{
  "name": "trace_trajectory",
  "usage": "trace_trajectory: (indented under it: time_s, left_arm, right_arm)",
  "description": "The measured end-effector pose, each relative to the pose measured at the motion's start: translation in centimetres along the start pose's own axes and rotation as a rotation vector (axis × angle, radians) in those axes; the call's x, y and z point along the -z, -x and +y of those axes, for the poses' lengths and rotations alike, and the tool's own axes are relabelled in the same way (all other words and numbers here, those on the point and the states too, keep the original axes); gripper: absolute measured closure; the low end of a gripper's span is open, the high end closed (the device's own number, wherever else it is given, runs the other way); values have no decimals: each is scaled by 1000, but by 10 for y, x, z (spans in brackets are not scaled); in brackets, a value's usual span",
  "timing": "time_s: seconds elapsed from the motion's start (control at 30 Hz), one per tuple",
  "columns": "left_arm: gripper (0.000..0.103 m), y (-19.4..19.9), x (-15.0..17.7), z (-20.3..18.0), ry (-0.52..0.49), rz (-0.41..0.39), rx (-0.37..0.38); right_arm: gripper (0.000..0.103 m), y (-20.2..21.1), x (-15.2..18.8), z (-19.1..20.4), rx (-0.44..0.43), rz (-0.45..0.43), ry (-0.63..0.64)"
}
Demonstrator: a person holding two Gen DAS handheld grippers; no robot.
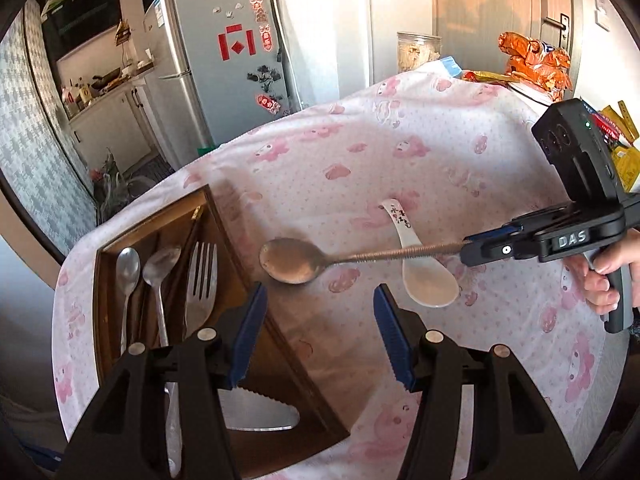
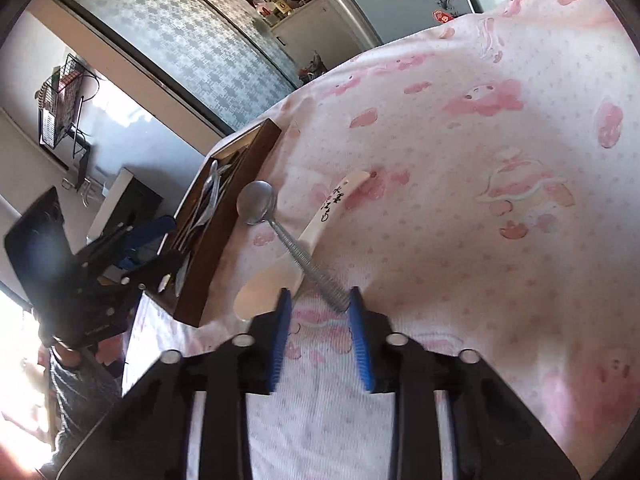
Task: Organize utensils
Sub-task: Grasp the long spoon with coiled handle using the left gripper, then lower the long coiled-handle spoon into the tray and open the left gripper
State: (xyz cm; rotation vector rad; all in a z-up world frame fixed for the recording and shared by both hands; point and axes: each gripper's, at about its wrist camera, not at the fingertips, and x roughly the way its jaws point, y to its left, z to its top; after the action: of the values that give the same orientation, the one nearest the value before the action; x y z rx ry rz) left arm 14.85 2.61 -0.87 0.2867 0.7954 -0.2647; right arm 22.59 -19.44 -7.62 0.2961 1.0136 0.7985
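Steel spoon (image 1: pixel 288 260) w/ ribbed handle is lifted just above the cloth, centre frame; right tool (image 1: pixel 466 249) is clamped on the handle end, coming in from the right edge. Left tool (image 1: pixel 318 334) hangs about half open, holding nothing, over the wooden tray (image 1: pixel 236 264) at lower left. Ceramic spoon (image 1: pixel 424 276) lies on the worktop (image 1: pixel 440 152) under the handle. Step, I'd say: carrying spoon to tray. Next: swing it left, line up w/ the spoons' (image 1: pixel 128 268) slot, lower, release.

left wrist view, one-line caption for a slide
Right hand-held gripper holds a metal spoon by its handle beside the wooden utensil tray.
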Motion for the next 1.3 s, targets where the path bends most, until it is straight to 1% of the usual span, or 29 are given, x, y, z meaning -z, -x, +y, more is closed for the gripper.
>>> trace_trajectory:
  time_s: [0.03,0.1,0.2,0.27,0.37,0.43,0.5,0.63,0.67,0.7,0.73,0.77,0.83,0.87,1.0,1.13,1.23,1.3]
  left_arm:
    - [44,-1,1,-4,-39,-11,-23]
    - [44,-6,1,-12,-105,-10,-35]
    - [44,-14,0,-15,-145,2,-36]
    - [44,-18,-4,-16,-155,-6,-35]
    - [44,-21,-10,-24,-186,-33,10]
    - [44,-25,-14,-35,-233,-39,37]
    - [43,-30,-17,-49,-287,-36,47]
    - [43,-40,-24,-71,-342,-42,60]
    - [44,-43,-25,-75,-350,-49,52]
    - [47,-46,-28,-79,-351,-56,30]
    - [51,-48,-30,-80,-344,-49,29]
    - [54,-51,-33,-80,-332,-40,44]
    - [82,-54,-37,-81,-322,-34,79]
    - [82,-54,-39,-81,-315,-27,93]
    - [87,-43,-41,-81,-312,-45,83]
    - [90,-27,-46,-69,-267,-41,113]
    - [92,-13,-46,-55,-228,-39,112]
    - [93,-5,-44,-45,-217,-37,91]
  right_arm:
    - [91,2,0,1,3,-12,9]
    - [93,8,-1,3,3,-33,29]
    - [96,23,-5,9,-6,-47,75]
    - [97,34,-7,16,-15,-47,113]
    - [98,50,-10,25,-24,-50,163]
    - [99,58,-12,28,-22,-54,181]
    - [100,63,-15,31,-32,-51,194]
    - [101,72,-19,39,-63,-46,216]
    - [101,74,-20,41,-66,-46,222]
    - [101,76,-21,42,-76,-46,223]
    - [101,77,-22,44,-81,-46,223]
    - [101,79,-23,45,-90,-49,223]
    - [101,83,-24,47,-89,-60,221]
    - [101,86,-27,47,-90,-70,219]
    - [101,93,-39,51,-104,-104,203]
    - [101,94,-57,60,-136,-134,192]
    - [101,86,-74,73,-159,-143,193]
    - [101,74,-87,80,-184,-137,182]
